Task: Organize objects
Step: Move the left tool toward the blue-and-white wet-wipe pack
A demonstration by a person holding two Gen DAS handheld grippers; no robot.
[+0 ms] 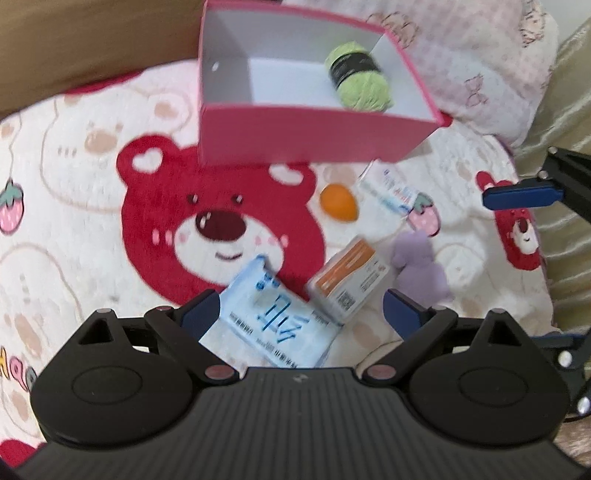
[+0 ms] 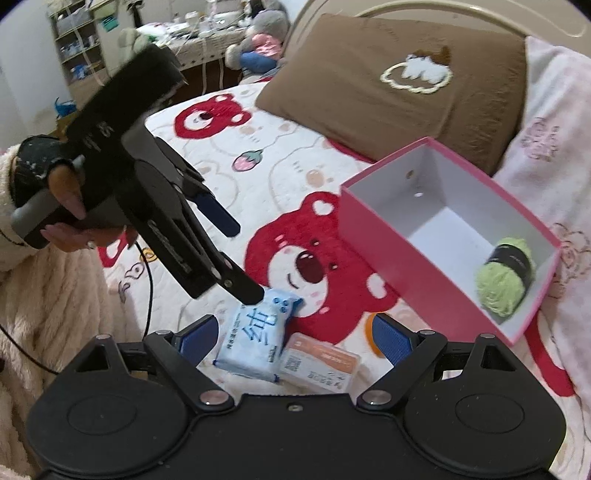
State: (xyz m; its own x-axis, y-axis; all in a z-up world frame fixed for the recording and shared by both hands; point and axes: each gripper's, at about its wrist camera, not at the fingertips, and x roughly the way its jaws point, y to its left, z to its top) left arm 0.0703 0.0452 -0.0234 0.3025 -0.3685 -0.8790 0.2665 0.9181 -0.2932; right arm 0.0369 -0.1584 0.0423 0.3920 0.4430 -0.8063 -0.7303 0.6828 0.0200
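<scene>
A pink box [image 1: 295, 138] [image 2: 399, 254] stands open on the bed with a green yarn ball [image 1: 356, 75] [image 2: 504, 275] inside. A light blue tissue pack [image 1: 275, 317] [image 2: 255, 334] lies on the bear blanket between the fingers of my open left gripper [image 1: 301, 308], whose lower finger [image 2: 243, 286] touches the pack's far end. An orange-and-white box [image 1: 349, 278] [image 2: 321, 363] lies beside the pack. My right gripper [image 2: 295, 330] is open and empty, just above the pack and the box. An orange egg-shaped object [image 1: 338, 203], a small white packet [image 1: 389, 188] and a purple plush [image 1: 419, 264] lie nearby.
A brown pillow [image 2: 388, 81] and a pink patterned pillow [image 1: 469, 55] [image 2: 550, 155] lie behind the box. The right gripper's blue finger [image 1: 522, 194] shows at the right edge of the left wrist view. Shelves and a cluttered table [image 2: 177, 33] stand far off.
</scene>
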